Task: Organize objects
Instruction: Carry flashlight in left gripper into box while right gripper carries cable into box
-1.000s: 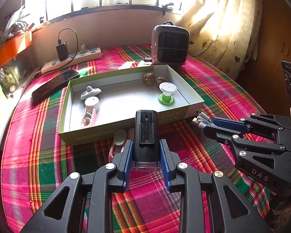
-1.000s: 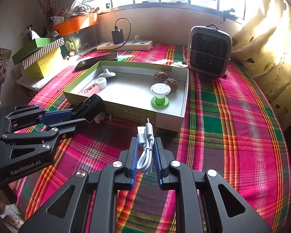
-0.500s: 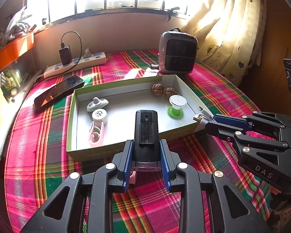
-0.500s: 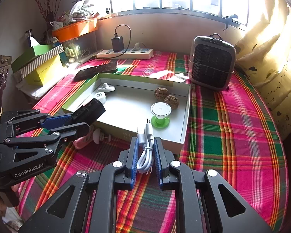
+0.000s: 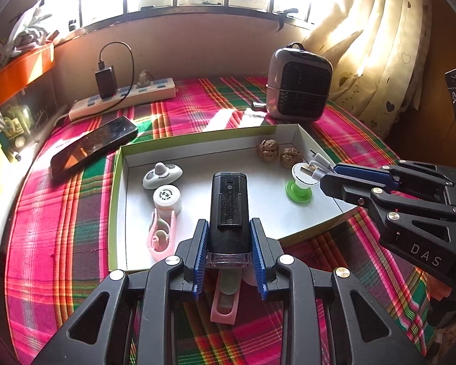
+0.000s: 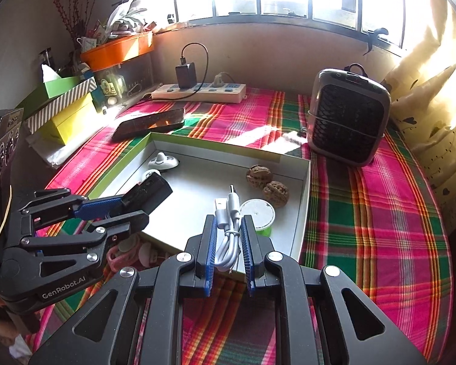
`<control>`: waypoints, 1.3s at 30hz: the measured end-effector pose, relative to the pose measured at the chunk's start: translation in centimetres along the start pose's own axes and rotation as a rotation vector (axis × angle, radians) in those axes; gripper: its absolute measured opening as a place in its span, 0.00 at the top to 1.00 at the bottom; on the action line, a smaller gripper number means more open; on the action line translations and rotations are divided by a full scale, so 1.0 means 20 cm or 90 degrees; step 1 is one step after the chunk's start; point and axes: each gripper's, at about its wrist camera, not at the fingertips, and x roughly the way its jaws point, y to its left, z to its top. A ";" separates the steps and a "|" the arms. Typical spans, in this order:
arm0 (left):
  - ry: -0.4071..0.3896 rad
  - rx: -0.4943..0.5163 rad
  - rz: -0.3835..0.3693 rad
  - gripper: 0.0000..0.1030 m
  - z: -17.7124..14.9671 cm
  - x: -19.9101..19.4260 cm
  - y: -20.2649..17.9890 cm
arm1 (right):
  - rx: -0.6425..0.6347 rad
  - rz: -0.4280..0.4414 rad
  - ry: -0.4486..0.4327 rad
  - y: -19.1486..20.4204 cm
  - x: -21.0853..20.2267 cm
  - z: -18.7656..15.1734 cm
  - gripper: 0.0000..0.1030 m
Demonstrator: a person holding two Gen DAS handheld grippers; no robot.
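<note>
Plaid cloth; left gripper [image 5: 229, 249] jaws clamp boxy black device [image 5: 229, 210]; right gripper [image 6: 229, 243] jaws pinch coiled white cable [image 6: 228, 234].

Pink-green plaid tablecloth [image 5: 76, 213]; green-rimmed box [image 5: 114, 188]; white cable [image 6: 228, 237]

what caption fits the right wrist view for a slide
Right gripper carries a coiled white cable over the open box; left gripper brings a black device.

Your left gripper [image 5: 229, 269] and right gripper [image 6: 229, 257] are black skeletal frames with triangular cutouts, silver screws and ribbed blue pads [image 5: 200, 261] on the jaws; one reads "GenRobot.AI", the other "DAS".
</note>
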 end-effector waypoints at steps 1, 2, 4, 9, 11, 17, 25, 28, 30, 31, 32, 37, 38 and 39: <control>0.001 0.000 -0.001 0.76 0.01 0.01 0.00 | -0.001 0.000 0.000 0.00 0.01 0.01 0.83; 0.002 -0.001 0.000 0.76 0.01 0.02 0.01 | -0.001 0.002 0.001 0.00 0.02 0.03 0.83; 0.004 -0.003 -0.002 0.76 0.03 0.04 0.02 | 0.001 0.007 0.006 -0.01 0.05 0.05 0.83; 0.012 -0.008 -0.002 0.76 0.05 0.09 0.04 | 0.008 0.009 0.011 -0.04 0.11 0.10 0.83; 0.015 -0.006 -0.002 0.76 0.06 0.11 0.04 | 0.011 0.012 0.011 -0.04 0.13 0.11 0.83; 0.024 -0.006 0.002 0.76 0.09 0.17 0.04 | 0.009 0.013 0.021 -0.05 0.19 0.15 0.83; 0.042 -0.010 0.000 0.76 0.11 0.26 0.06 | 0.001 0.024 0.042 -0.07 0.29 0.19 0.83; 0.046 -0.014 0.001 0.76 0.11 0.28 0.06 | 0.001 0.031 0.045 -0.07 0.31 0.21 0.83; 0.045 -0.016 -0.002 0.76 0.11 0.29 0.07 | 0.002 0.034 0.047 -0.07 0.33 0.21 0.83; 0.045 -0.013 -0.001 0.76 0.11 0.29 0.06 | 0.001 0.034 0.049 -0.07 0.34 0.22 0.83; 0.046 -0.012 0.002 0.76 0.11 0.30 0.06 | 0.000 0.035 0.051 -0.06 0.35 0.22 0.83; 0.050 -0.014 0.003 0.76 0.12 0.32 0.06 | -0.004 0.040 0.065 -0.06 0.40 0.22 0.83; 0.049 -0.013 0.004 0.76 0.12 0.32 0.06 | -0.004 0.041 0.068 -0.06 0.41 0.22 0.83; 0.050 -0.012 0.004 0.76 0.12 0.32 0.07 | -0.005 0.043 0.069 -0.06 0.42 0.22 0.83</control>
